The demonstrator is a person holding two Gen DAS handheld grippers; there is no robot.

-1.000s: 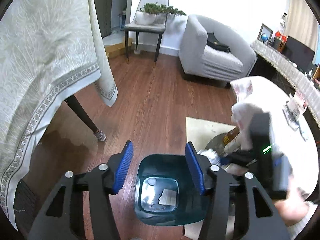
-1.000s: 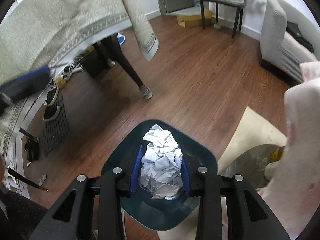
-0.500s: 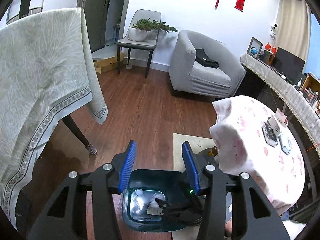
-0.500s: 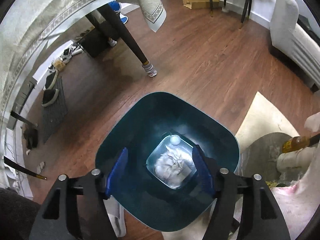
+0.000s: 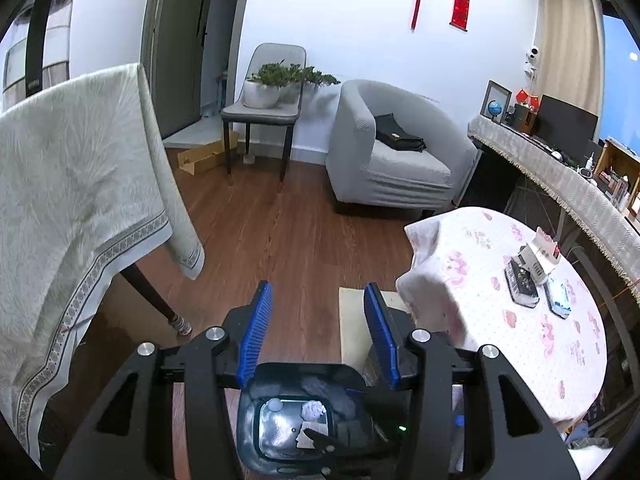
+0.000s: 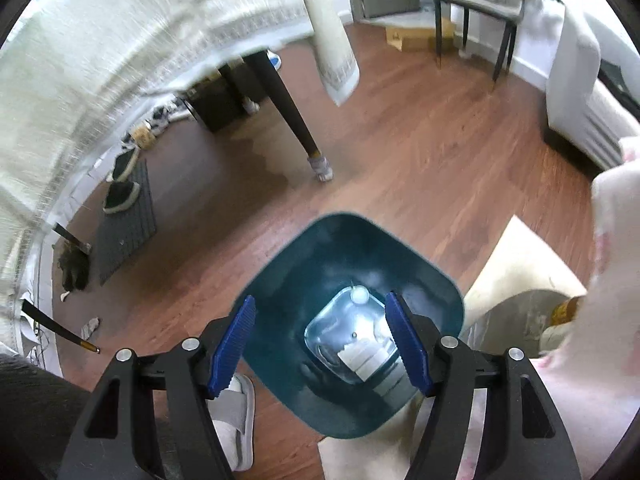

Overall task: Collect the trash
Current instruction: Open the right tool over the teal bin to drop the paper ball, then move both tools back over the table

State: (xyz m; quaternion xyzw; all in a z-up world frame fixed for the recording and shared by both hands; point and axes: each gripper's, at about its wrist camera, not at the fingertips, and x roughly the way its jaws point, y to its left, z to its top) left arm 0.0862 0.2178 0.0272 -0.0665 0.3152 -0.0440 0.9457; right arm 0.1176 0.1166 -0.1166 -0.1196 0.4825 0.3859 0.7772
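A dark teal trash bin [image 6: 352,264] stands on the wooden floor, straight below my right gripper [image 6: 320,348]. That gripper is open above the bin's mouth with nothing between its blue pads. White paper [image 6: 364,356] lies blurred at the bin's bottom, next to a small round white piece [image 6: 359,295]. In the left wrist view the bin [image 5: 250,404] sits at the lower edge, with a crumpled paper ball [image 5: 314,410] inside it. My left gripper [image 5: 318,336] hovers open and empty above the bin. The dark body of the right gripper covers the bin's right side.
A table with a pale green cloth [image 5: 76,200] and a dark leg [image 6: 296,120] stands to the left. The round table with a pink floral cloth [image 5: 532,312] is at the right, a beige rug [image 6: 516,268] below it. A grey armchair [image 5: 392,152] is beyond. A slipper [image 6: 240,424] lies near the bin.
My right gripper opened and let the crumpled paper drop into the bin, then lifted away from it. My left gripper rose, so the bin sits lower in its view.
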